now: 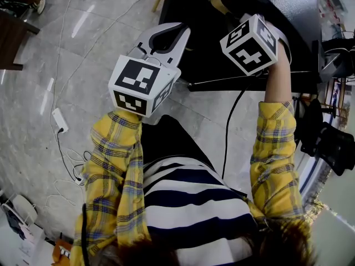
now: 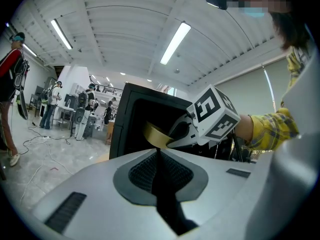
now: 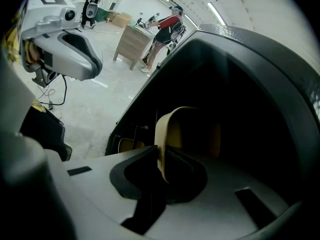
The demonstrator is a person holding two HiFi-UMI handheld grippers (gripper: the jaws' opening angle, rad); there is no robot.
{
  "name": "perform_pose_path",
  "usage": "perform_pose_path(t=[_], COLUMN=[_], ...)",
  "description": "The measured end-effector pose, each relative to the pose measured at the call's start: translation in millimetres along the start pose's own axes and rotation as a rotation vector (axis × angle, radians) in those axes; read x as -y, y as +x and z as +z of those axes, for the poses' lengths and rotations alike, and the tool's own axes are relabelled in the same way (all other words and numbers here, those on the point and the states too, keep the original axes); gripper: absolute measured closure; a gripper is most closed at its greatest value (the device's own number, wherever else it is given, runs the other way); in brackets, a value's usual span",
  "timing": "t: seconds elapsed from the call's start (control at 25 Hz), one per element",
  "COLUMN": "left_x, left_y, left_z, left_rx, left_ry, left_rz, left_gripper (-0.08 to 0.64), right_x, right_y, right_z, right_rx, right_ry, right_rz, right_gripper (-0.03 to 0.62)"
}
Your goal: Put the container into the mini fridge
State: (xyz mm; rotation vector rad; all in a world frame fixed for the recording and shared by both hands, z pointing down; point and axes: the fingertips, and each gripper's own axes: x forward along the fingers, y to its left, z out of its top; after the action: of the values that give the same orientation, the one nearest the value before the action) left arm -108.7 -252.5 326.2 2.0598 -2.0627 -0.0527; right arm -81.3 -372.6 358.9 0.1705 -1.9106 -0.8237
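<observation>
The tan container [image 3: 192, 131] is clenched by its rim in the right gripper [image 3: 161, 160], tilted, just inside the mini fridge's [image 3: 260, 59] dark opening, while the left gripper [image 2: 159, 156] is closed on nothing outside; released at this angle, it could be toppled.

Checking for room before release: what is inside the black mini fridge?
The tan plastic container, gripped at its rim by the right gripper, is within the black mini fridge opening. The rest of the interior is too dark to see.
</observation>
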Motion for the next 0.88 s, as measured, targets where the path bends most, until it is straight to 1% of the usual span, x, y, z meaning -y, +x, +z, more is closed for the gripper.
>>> perform_pose_path(t=[0.12, 0.32, 0.6, 0.88], left_x=[-1.0, -4.4, -8.8, -10.0], left_y=[-0.5, -2.3, -8.4, -14.3], left_z=[0.4, -0.7, -0.7, -0.2], left_rx=[0.002, 0.002, 0.0, 0.008], left_ry=[0.0, -0.004, -0.002, -0.001], left_rz=[0.0, 0.009, 0.02, 0.023], left_gripper=[0.529, 0.529, 0.529, 0.529], right_x=[1.4, 8.5, 11.4, 14.6], right_y=[0.8, 2.9, 5.3, 0.6], right_z=[1.6, 4.8, 12.7, 17.9], right_rx=[0.01, 0.03, 0.08, 0.142], right_ry=[0.0, 0.009, 0.055, 0.085], right_rz=[-0.017, -0.088, -0.147, -0.23], right_gripper=[0.545, 0.508, 0.492, 0.482])
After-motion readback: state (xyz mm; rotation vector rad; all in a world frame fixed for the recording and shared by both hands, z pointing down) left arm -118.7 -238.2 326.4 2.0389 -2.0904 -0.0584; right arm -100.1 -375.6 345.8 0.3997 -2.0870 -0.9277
